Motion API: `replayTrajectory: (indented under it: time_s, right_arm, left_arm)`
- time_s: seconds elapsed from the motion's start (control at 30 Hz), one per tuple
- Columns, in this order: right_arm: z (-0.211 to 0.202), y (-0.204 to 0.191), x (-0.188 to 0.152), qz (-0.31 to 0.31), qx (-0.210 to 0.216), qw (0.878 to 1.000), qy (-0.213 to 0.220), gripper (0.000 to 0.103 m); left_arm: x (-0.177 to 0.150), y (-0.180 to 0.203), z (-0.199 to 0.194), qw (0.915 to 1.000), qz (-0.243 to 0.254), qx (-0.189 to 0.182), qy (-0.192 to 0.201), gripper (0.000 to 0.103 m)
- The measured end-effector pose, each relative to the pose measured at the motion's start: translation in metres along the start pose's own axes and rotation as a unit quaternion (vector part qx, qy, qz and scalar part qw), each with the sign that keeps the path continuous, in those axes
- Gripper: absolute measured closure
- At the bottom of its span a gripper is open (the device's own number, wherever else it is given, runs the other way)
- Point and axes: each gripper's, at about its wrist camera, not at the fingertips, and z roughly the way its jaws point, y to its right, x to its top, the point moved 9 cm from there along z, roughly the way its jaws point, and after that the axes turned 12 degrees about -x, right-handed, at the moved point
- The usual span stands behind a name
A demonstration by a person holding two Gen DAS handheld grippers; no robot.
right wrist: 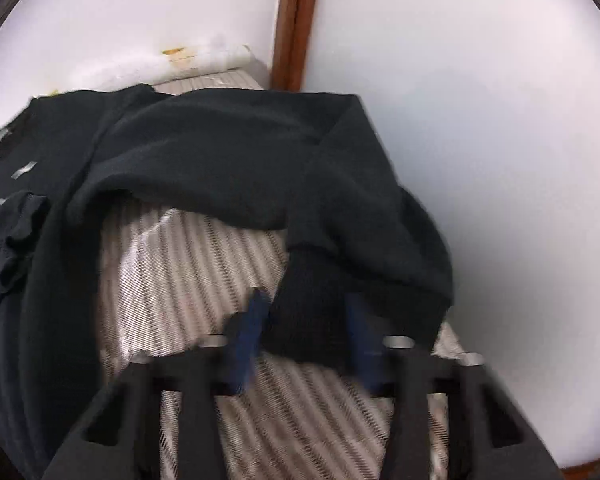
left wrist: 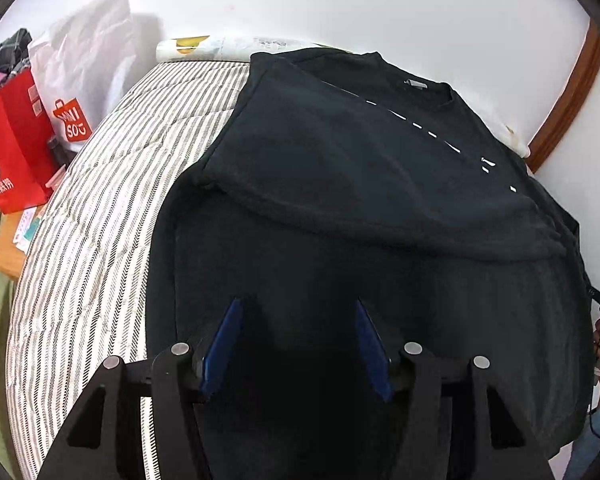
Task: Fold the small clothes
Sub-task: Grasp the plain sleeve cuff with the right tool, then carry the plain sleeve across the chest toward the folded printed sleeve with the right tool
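Left wrist view. A black long-sleeved knit sweatshirt (left wrist: 360,184) with a broken white line printed across its chest lies face up on the bed's grey-and-white striped quilt (left wrist: 100,248), its neck toward the white wall. One sleeve is already folded across the chest. My left tongs (left wrist: 298,344) hang over the lower body of the garment with their blue pads spread; nothing sits between them, and I cannot tell whether the tips touch the cloth. A red paper carrier bag (left wrist: 12,152) and a white plastic shopping bag (left wrist: 84,64) stand off the bed's far-left edge, well clear of the work.

Right wrist view. This picture is motion-blurred. The other sleeve (right wrist: 340,208) trails out from the shoulder toward the wall side of the bed, and its ribbed cuff (right wrist: 308,320) lies between the blue pads of my right tongs (right wrist: 306,332). The jaws look partly closed around the cuff; I cannot tell from the blur whether the pads press on it yet.

Step in hand, as I judge it: folding in the second sleeve. The next move calls for a firm pinch on the cuff, then carrying it across the chest onto the first sleeve, while my left tongs steady the body so the cloth does not drag.
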Motion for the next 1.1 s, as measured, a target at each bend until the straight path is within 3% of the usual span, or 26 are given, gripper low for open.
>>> replayTrajectory:
  time_s: [0.17,0.23,0.43,0.6,0.77,1.1]
  right_arm:
    - [-0.018,0.014,0.01,0.031,0.015,0.999,-0.019,0.096]
    - [-0.04,0.018,0.022,0.045,0.027,0.999,-0.003,0.097]
    - [-0.142,-0.014,0.055,0.047,0.124,0.99,0.053,0.097]
    - [-0.224,-0.08,0.078,0.025,0.208,0.974,0.09,0.097]
    - [-0.283,-0.165,0.089,-0.02,0.26,0.959,0.108,0.097]
    - [-0.364,-0.32,0.054,-0.112,0.366,0.917,0.113,0.097]
  left_arm:
    - [-0.002,-0.011,-0.008,1.0,0.0,0.006,0.002,0.048]
    - [-0.003,-0.012,-0.01,1.0,0.005,0.006,0.001,0.048]
    - [-0.008,-0.013,-0.013,0.9999,0.01,-0.007,-0.001,0.048]
    - [-0.009,-0.021,-0.018,0.9999,0.005,-0.015,0.0,0.048]
    - [-0.006,-0.037,-0.024,0.9999,0.0,-0.016,0.006,0.048]
    - [0.005,-0.062,-0.024,0.9995,-0.022,-0.019,0.013,0.048]
